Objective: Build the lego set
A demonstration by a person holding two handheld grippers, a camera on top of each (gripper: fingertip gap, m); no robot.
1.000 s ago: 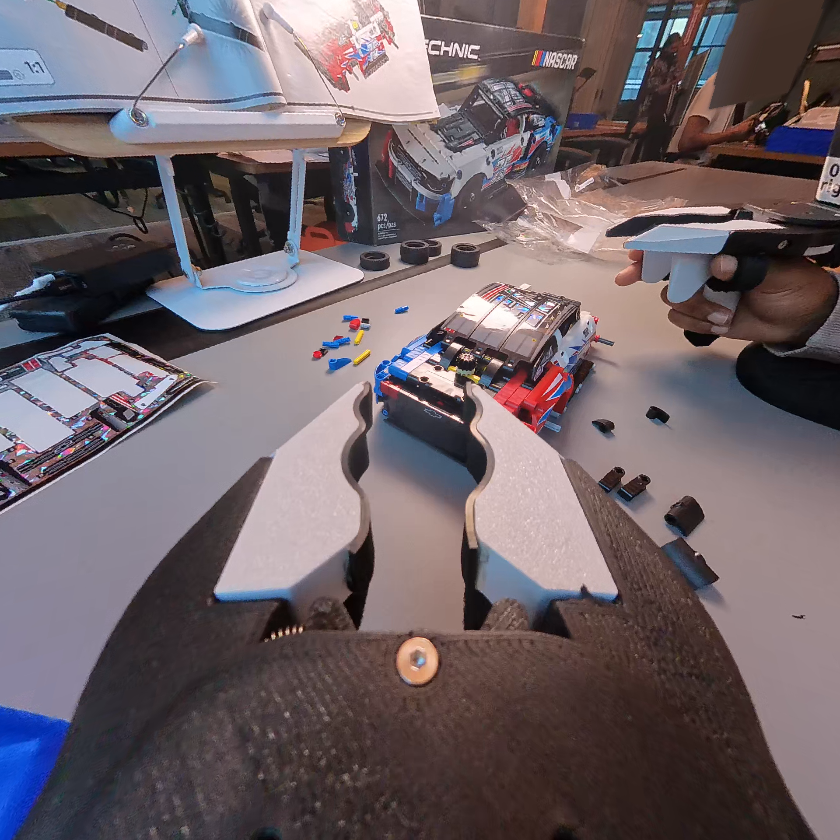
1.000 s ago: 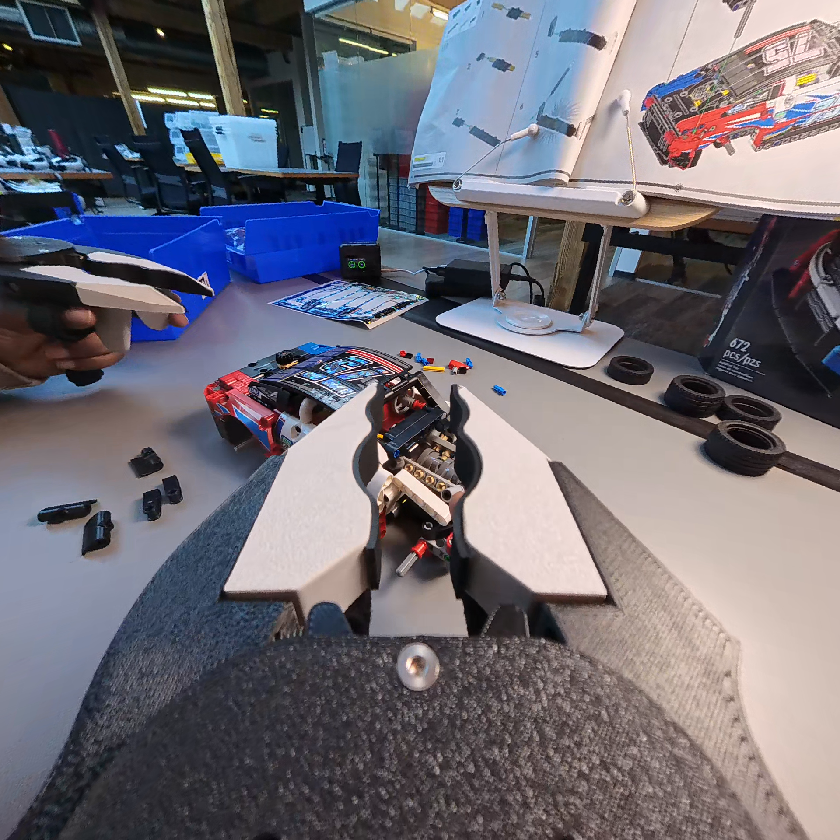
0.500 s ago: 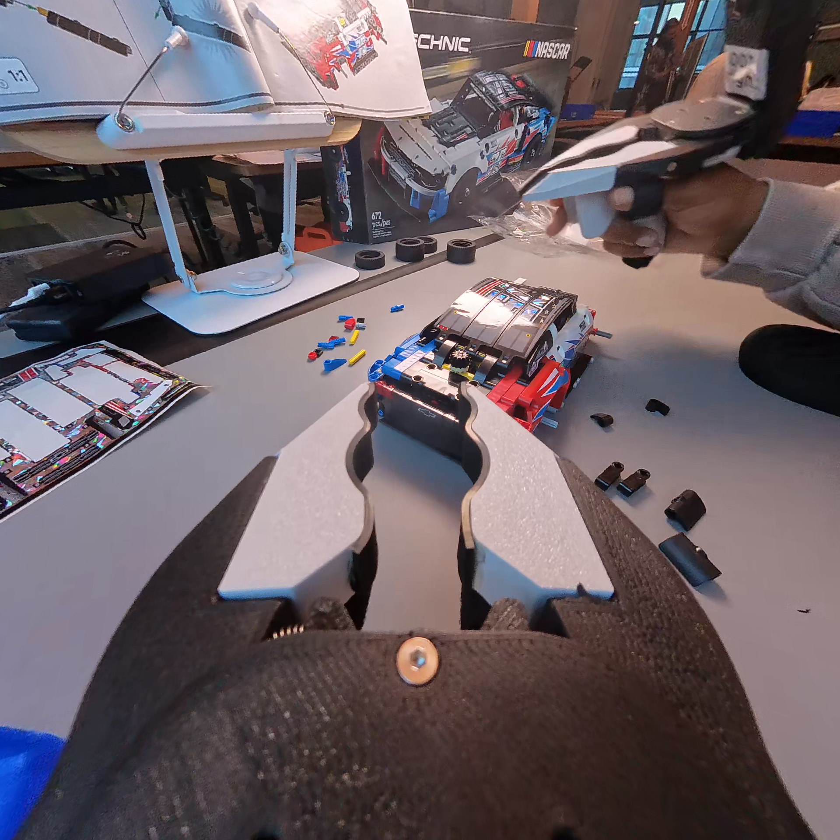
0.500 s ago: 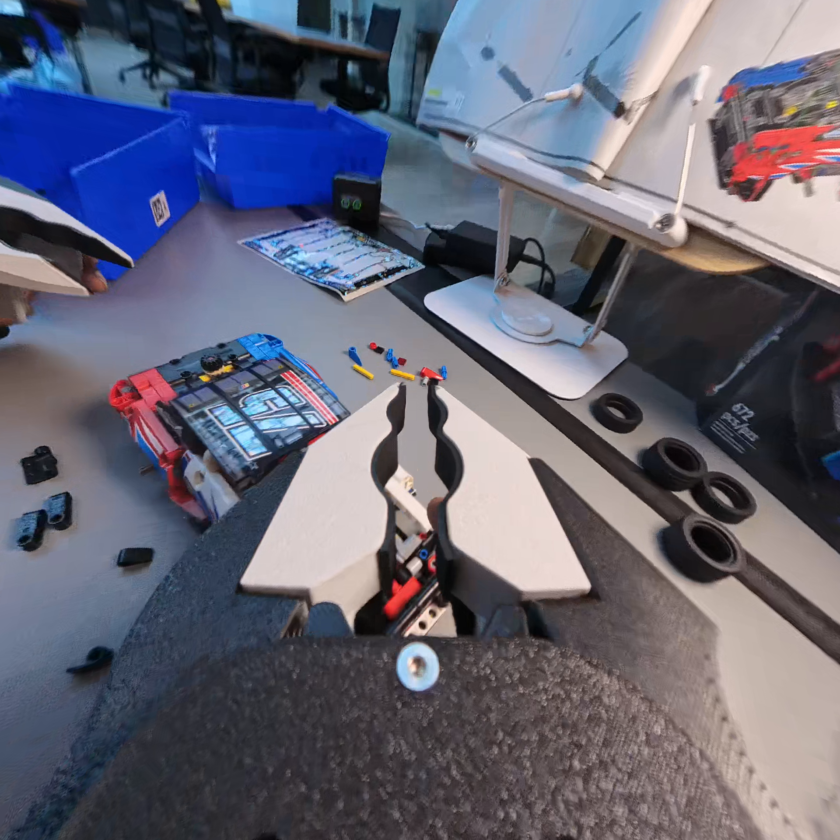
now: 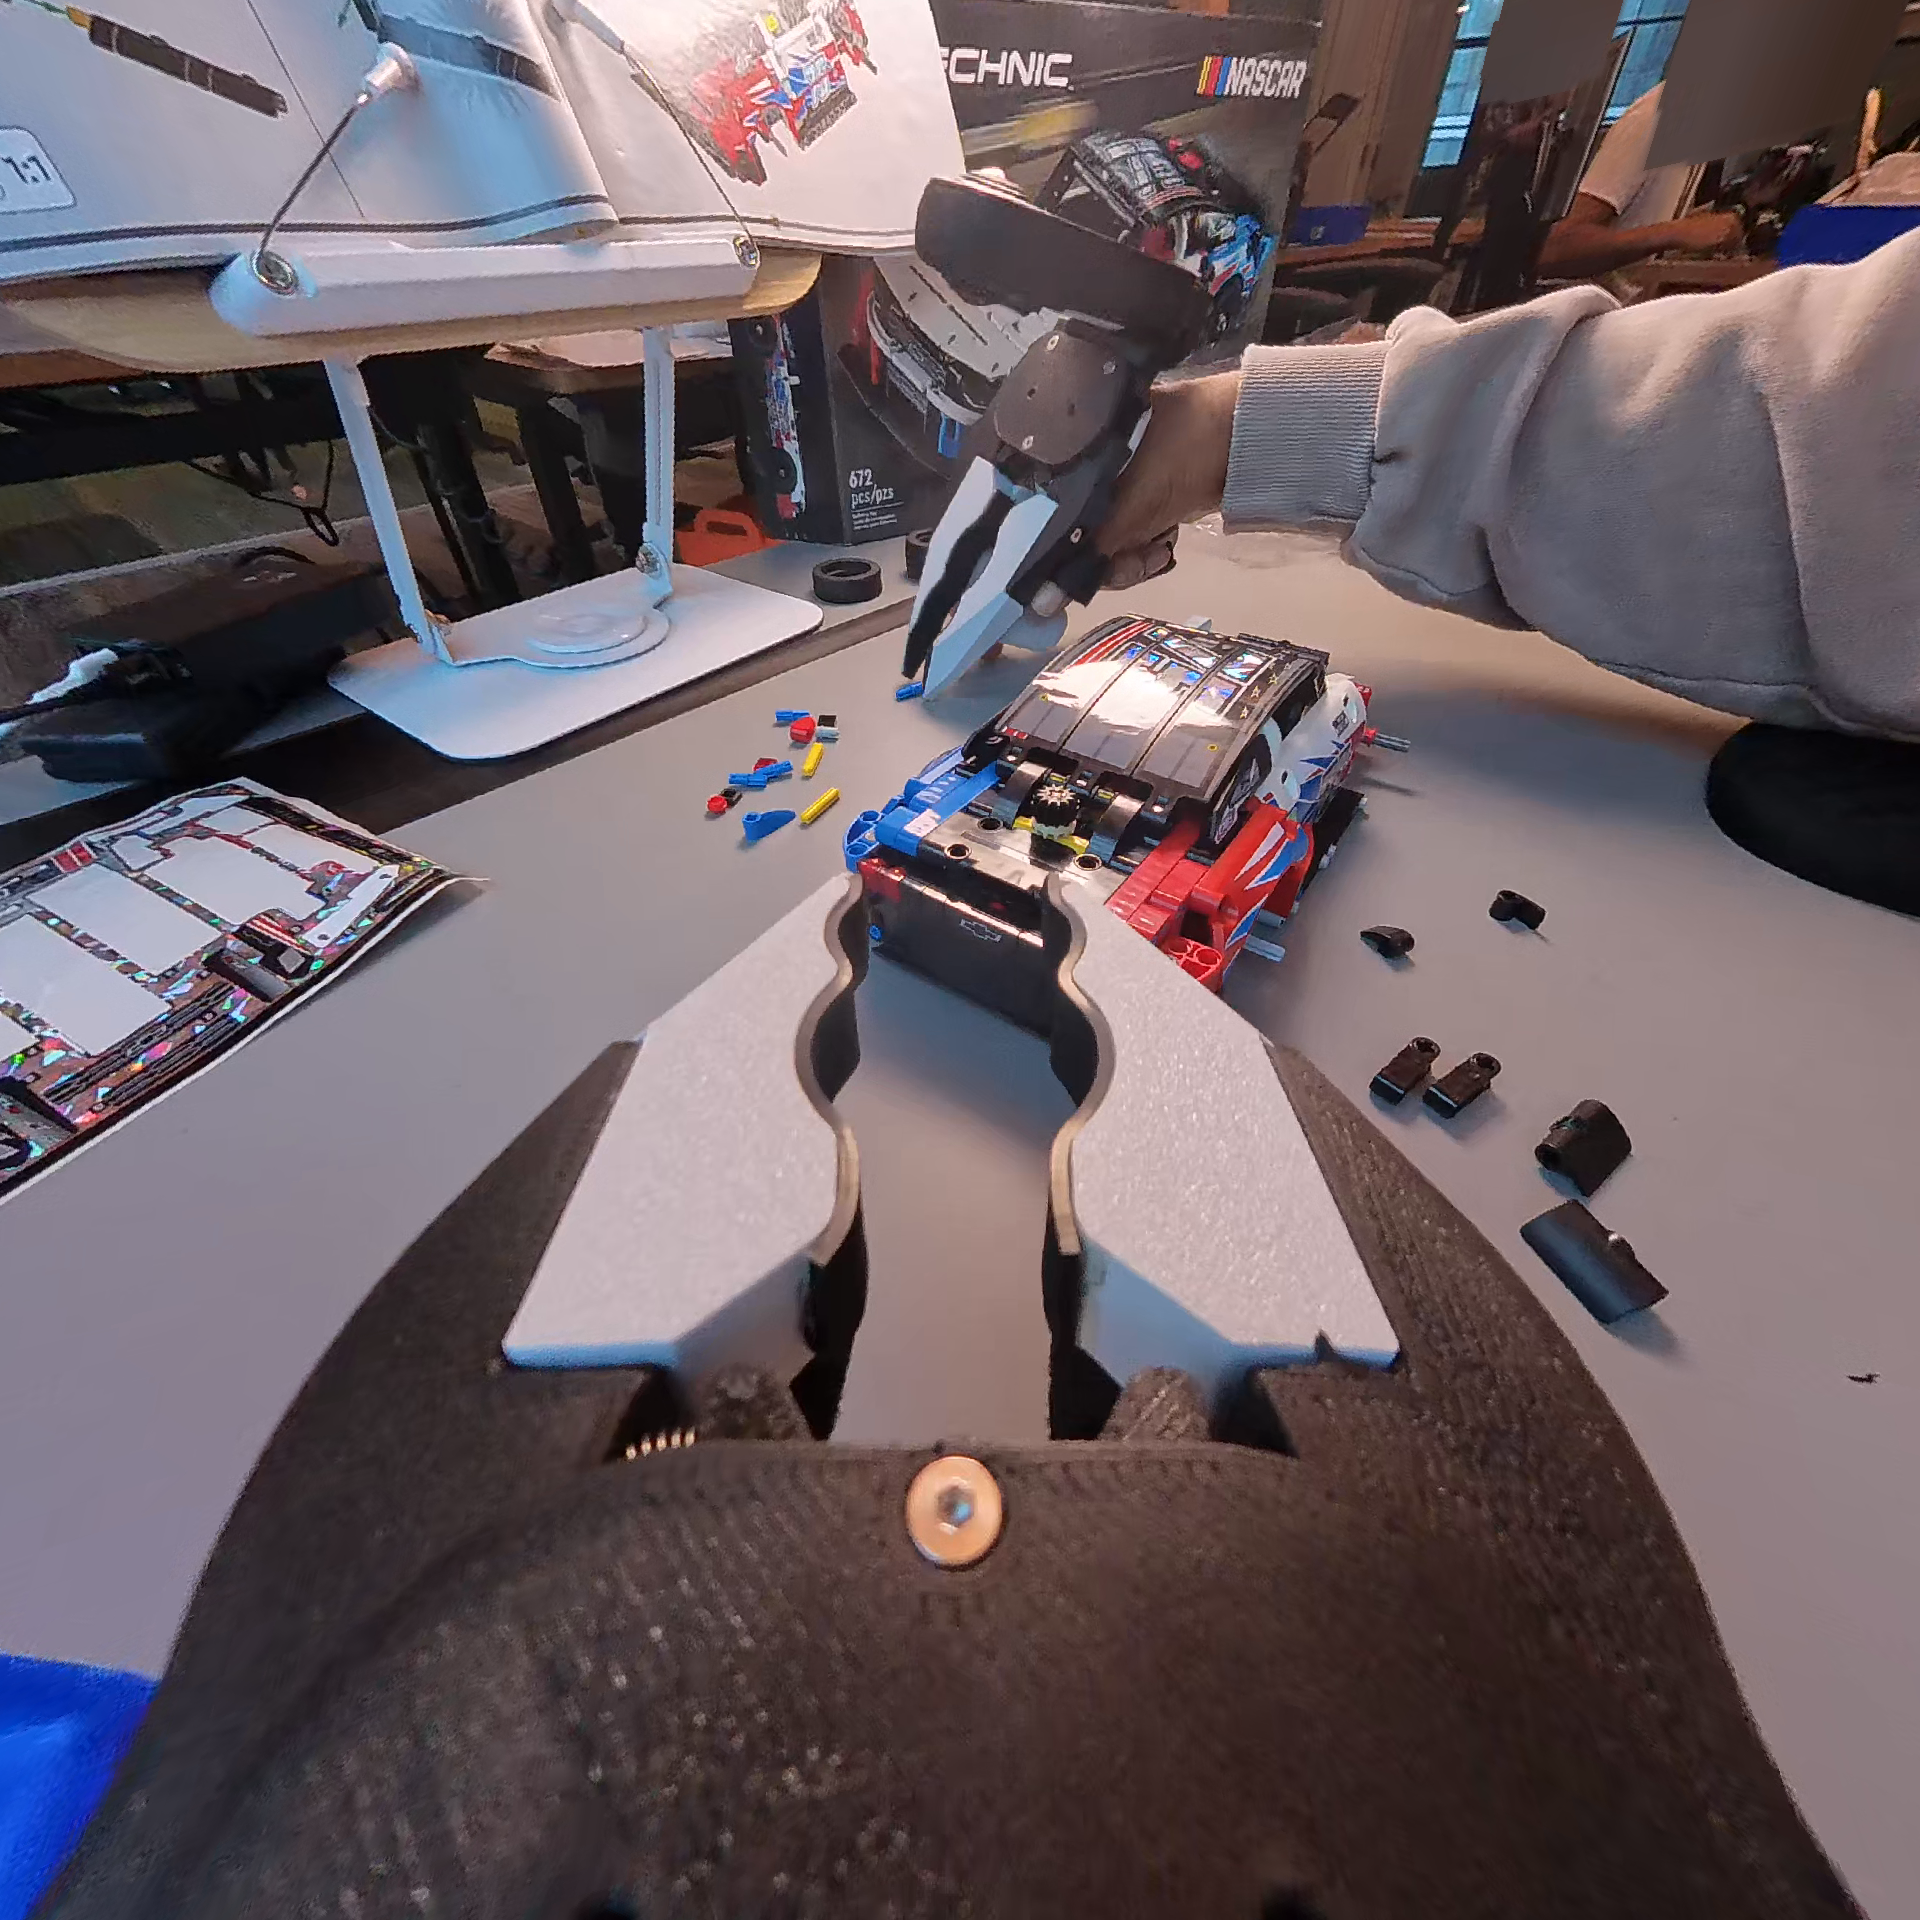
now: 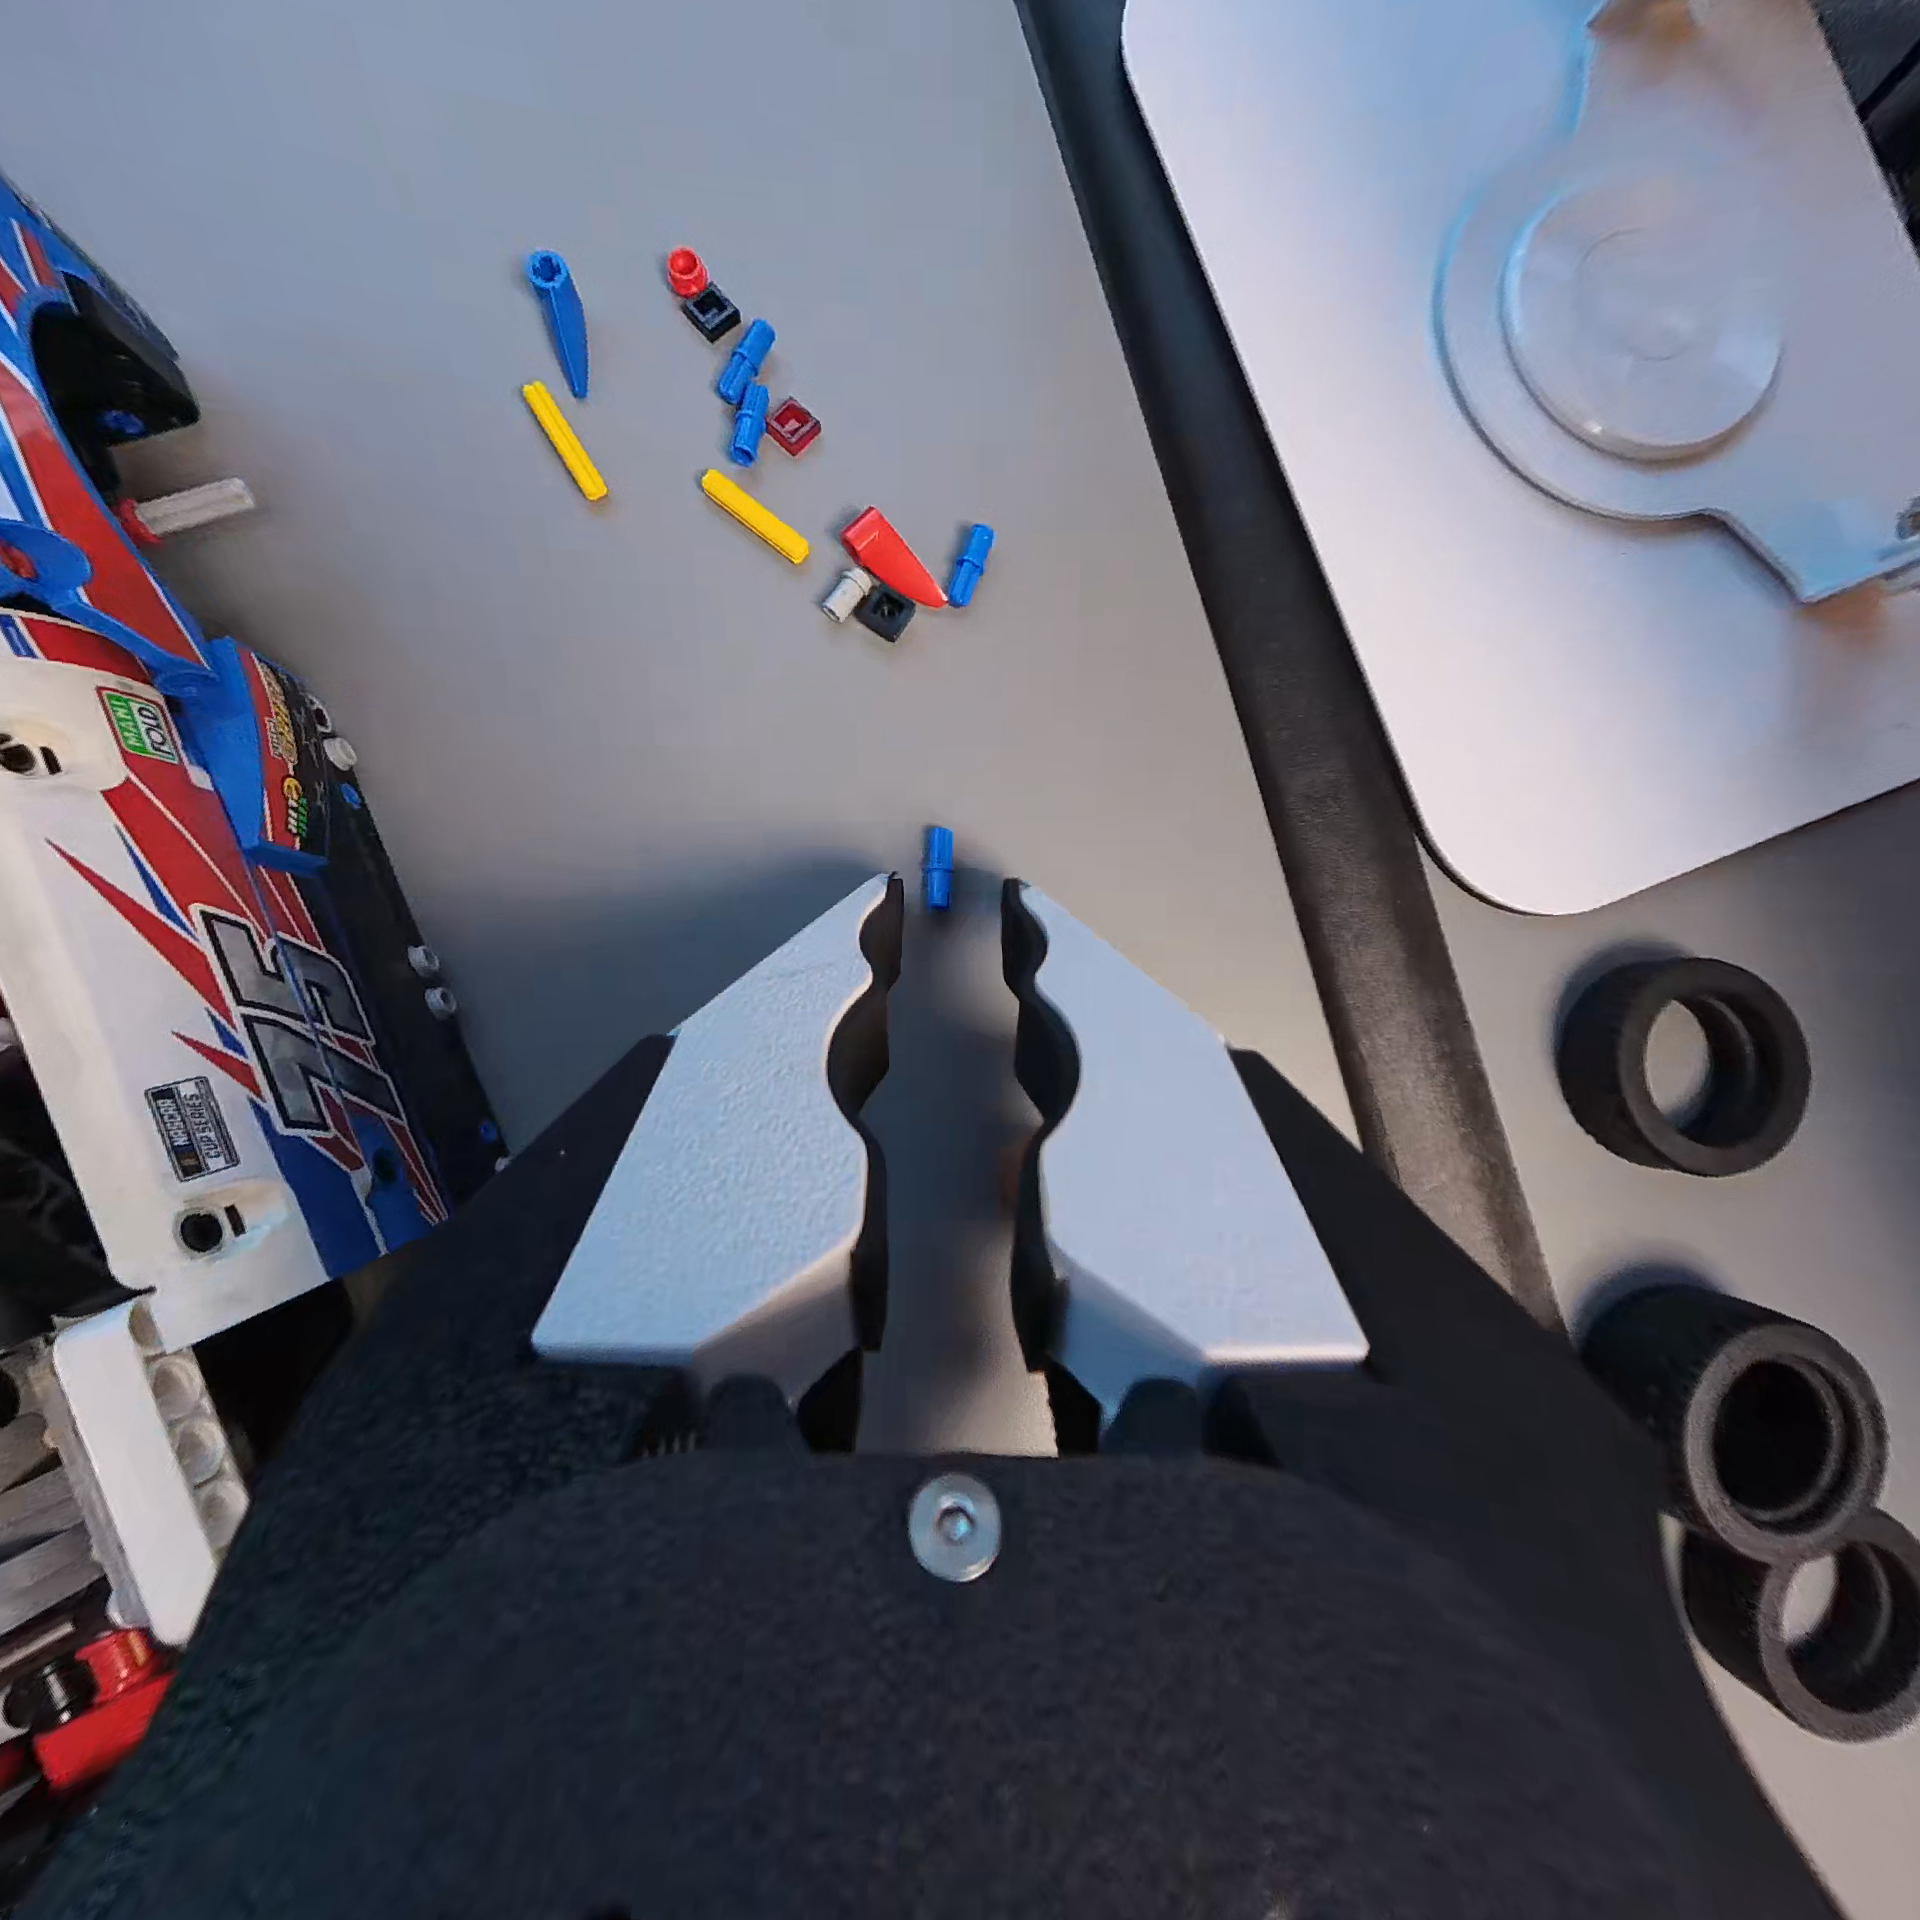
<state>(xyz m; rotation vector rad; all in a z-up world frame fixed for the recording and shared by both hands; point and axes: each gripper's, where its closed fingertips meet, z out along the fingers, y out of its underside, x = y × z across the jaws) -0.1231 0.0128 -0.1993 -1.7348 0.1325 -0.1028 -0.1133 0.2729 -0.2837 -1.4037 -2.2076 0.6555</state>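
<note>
Pin, small and blue, lies loose on the table right at my right gripper's parted tips, nothing clasped yet. Squeeze off-centre and I reckon it rolls or squirts away. My left gripper hangs spread, empty, by the car.

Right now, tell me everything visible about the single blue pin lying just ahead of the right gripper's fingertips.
The blue pin is a short, glossy plastic peg with a collar near its middle. It lies flat on the grey table, apart from the other loose pieces, pointing along the fingers. The right gripper is open with its tips either side of the pin's near end, not touching it.
</note>
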